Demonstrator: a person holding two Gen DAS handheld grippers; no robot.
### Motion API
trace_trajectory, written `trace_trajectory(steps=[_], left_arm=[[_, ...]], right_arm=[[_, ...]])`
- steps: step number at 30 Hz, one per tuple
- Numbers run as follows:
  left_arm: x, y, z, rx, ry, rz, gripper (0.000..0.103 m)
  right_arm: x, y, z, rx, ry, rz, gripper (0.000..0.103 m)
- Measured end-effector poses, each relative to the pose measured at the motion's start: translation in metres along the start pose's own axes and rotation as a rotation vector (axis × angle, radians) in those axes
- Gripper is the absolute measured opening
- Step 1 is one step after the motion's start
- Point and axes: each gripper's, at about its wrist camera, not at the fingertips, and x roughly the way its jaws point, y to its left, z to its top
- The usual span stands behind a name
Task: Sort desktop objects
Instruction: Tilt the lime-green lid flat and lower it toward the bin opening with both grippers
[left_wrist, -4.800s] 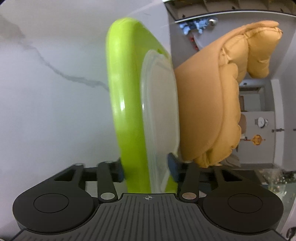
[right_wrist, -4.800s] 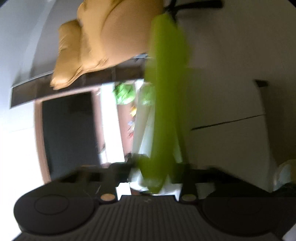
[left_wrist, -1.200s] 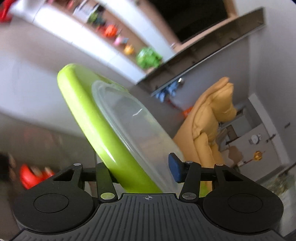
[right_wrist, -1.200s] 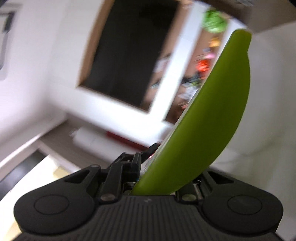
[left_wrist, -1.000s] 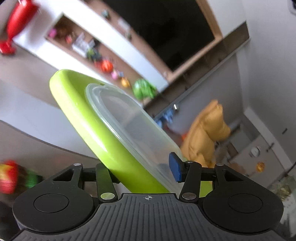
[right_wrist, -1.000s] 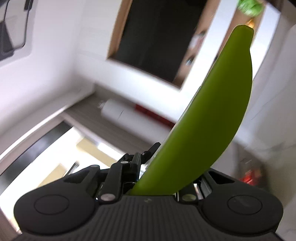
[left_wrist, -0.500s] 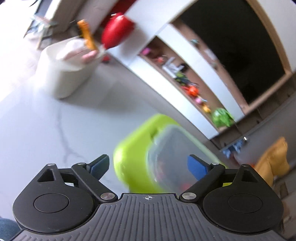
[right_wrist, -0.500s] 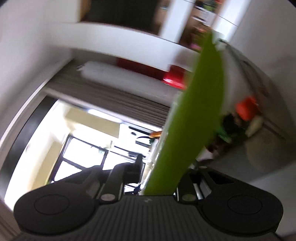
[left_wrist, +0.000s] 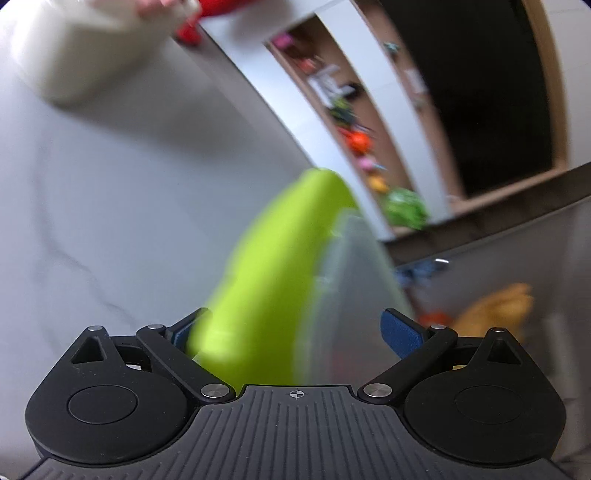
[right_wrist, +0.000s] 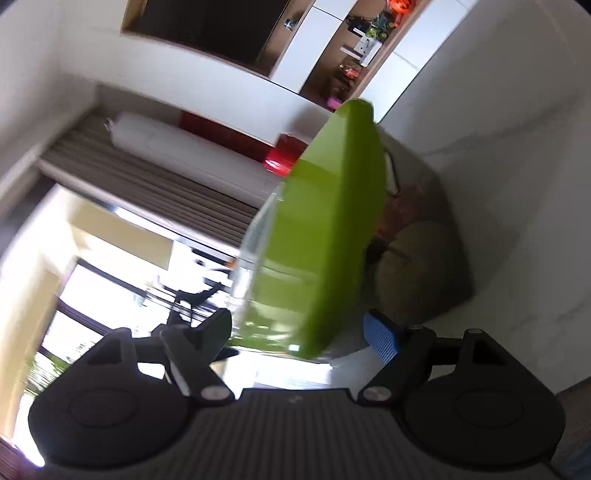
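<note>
A clear box with a lime-green lid (left_wrist: 280, 288) stands on edge between the fingers of my left gripper (left_wrist: 295, 332), blurred by motion. Those jaws are opening: the blue right pad (left_wrist: 400, 334) stands off the clear wall, while the left pad sits right at the lid. From the other side, the same lime-green lid (right_wrist: 328, 236) and clear body (right_wrist: 255, 254) lie between the fingers of my right gripper (right_wrist: 299, 334). Its jaws are opening too, and the blue pad (right_wrist: 380, 339) is off the lid. Whether the box rests on anything is hidden.
A white marble tabletop (left_wrist: 74, 229) lies below, with a white tub (left_wrist: 74, 48) at its far left. Behind are a toy shelf (left_wrist: 354, 140) and a yellow cushion (left_wrist: 495, 306). In the right wrist view a round tan object (right_wrist: 417, 266) sits in shadow beside the box.
Both grippers, shut on the green-lidded box a second ago, have spread their jaws off it. The left view has swung down toward the tabletop, and the white tub has come into sight.
</note>
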Motion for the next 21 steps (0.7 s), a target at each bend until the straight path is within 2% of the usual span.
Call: trace_trajectory(steps=[1,2,3,4,5,6,8,11,13,14,15,16,17,21], left_arm=[[-0.001,-0.003,0.001,0.014,-0.027,0.006,0.101],[-0.003,-0.007,0.002,0.030,-0.063,0.013,0.100],[-0.006,-0.010,0.001,0.042,-0.094,0.022,0.095],[-0.010,-0.015,-0.001,0.060,-0.115,0.043,0.089],[-0.014,-0.018,-0.003,0.082,-0.128,0.069,0.069],[-0.018,-0.021,-0.007,0.105,-0.134,0.080,0.061],[-0.024,-0.025,-0.016,0.098,-0.120,0.048,0.057],[-0.030,-0.033,-0.039,0.138,-0.111,0.064,0.059],[-0.032,-0.034,-0.051,0.132,-0.117,0.093,0.062],[-0.033,-0.034,-0.056,0.124,-0.124,0.105,0.070],[-0.035,-0.031,-0.055,0.114,-0.130,0.116,0.082],[-0.037,-0.027,-0.053,0.104,-0.136,0.128,0.087],[-0.040,-0.024,-0.051,0.091,-0.152,0.137,0.093],[-0.051,-0.026,-0.038,0.080,-0.199,0.147,0.094]], right_arm=[[0.002,0.006,-0.004,0.027,-0.016,0.003,0.074],[0.005,0.004,-0.005,0.040,-0.032,-0.011,0.051],[0.007,0.003,-0.004,0.037,-0.032,-0.027,0.041],[0.007,0.002,-0.003,0.037,-0.031,-0.038,0.038],[0.004,0.007,-0.004,0.042,-0.031,-0.034,0.038],[0.001,0.009,-0.003,0.027,-0.035,-0.035,0.038],[-0.008,0.014,0.005,-0.049,-0.064,-0.041,0.038],[-0.023,0.029,0.037,-0.126,-0.068,-0.067,0.038],[-0.020,0.031,0.052,-0.115,-0.057,-0.126,0.043],[-0.010,0.029,0.062,-0.102,-0.039,-0.166,0.049],[-0.007,0.023,0.063,-0.072,-0.026,-0.206,0.053],[0.002,0.024,0.062,-0.054,-0.014,-0.228,0.061],[0.001,0.020,0.057,-0.051,-0.011,-0.221,0.062],[-0.012,-0.002,0.035,-0.006,-0.057,-0.134,0.070]])
